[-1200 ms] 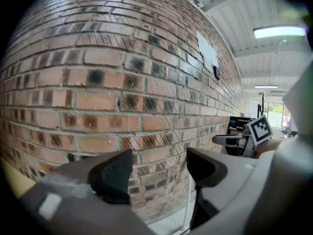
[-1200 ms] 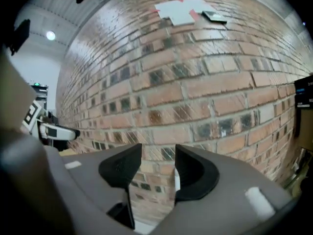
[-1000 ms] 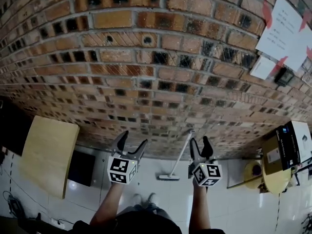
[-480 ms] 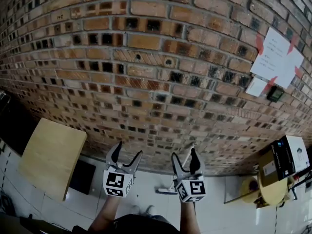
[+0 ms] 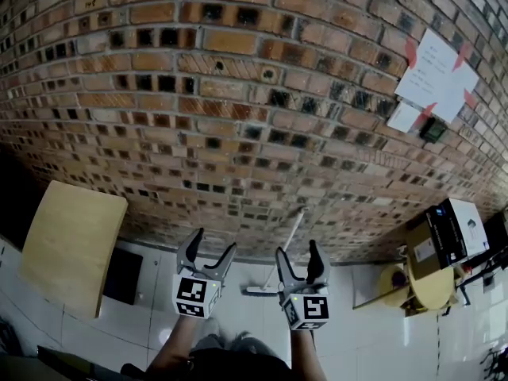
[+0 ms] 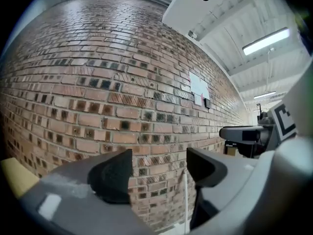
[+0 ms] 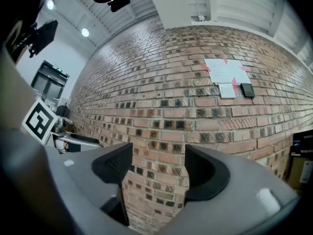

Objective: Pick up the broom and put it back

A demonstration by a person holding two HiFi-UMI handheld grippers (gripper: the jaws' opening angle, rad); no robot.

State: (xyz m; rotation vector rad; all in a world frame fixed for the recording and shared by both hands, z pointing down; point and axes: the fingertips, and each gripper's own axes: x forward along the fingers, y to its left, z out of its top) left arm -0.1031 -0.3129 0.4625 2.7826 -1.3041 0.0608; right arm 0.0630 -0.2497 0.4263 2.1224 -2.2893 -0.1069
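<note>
Where broom leans, taped notices (writing illegible)

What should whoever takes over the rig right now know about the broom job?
Left gripper: open, empty.
Right gripper: open, empty; its jaws have just been opening.
Broom: leans on the brick wall, head on the floor, neither gripper touching it.
Done: broom looks put back.
Left: probably only backing both grippers away.
</note>
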